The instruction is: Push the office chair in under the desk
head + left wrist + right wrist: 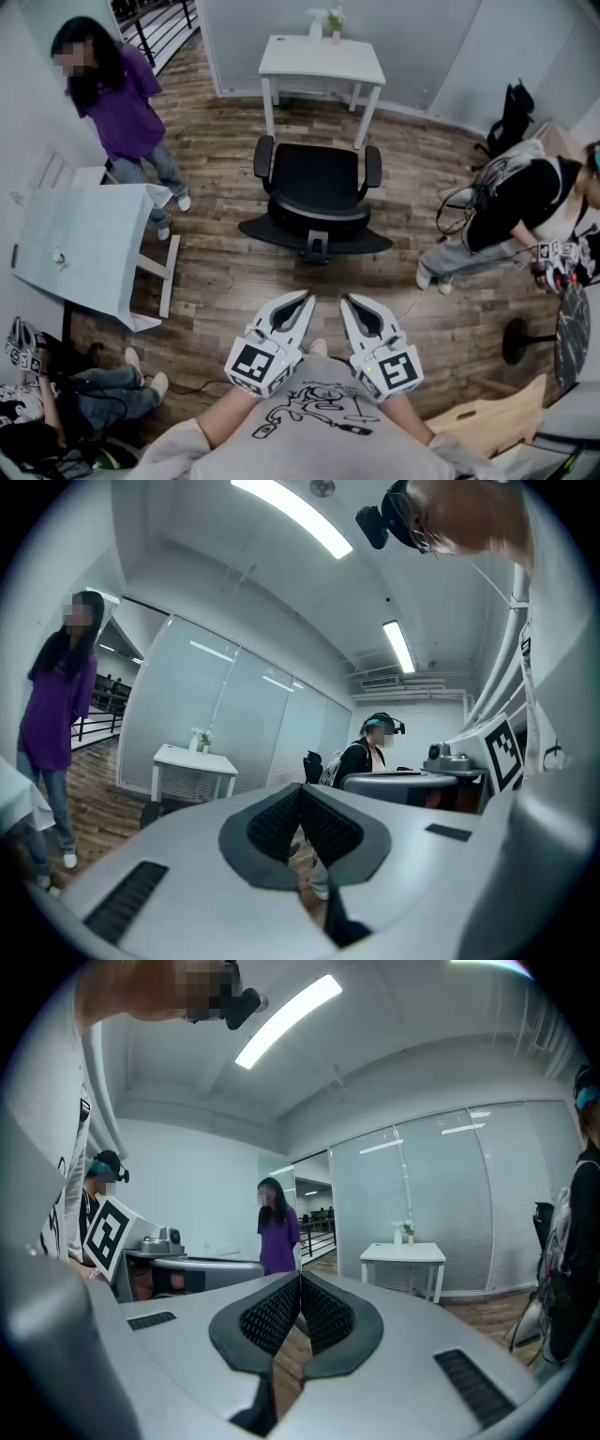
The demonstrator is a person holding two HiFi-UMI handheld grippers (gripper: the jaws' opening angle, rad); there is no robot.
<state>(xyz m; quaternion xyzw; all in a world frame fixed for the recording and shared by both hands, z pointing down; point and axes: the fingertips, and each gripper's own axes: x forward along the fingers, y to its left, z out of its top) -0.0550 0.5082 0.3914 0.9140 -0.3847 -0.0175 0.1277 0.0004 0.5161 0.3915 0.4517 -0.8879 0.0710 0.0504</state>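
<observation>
Left gripper (302, 300): jaws pressed together, nothing between.
Right gripper (347, 302): same, empty.
Office chair (317, 187): straight ahead of both grippers' tips, well apart; backrest toward them, seat facing desk (322, 58).
Desk: beyond chair, on same line; chair not yet under it.
Neither gripper nearer; chair centred between them.
Judged push line: straight forward.

Black office chair (317, 192) at twelve o'clock, white table (323, 58), brown wood-plank floor (225, 272), pale grey left claw (305, 299) and right claw (346, 301), black-and-white square markers (255, 362), person (120, 89) in purple at ten o'clock, pale blue table (80, 246) at nine.
</observation>
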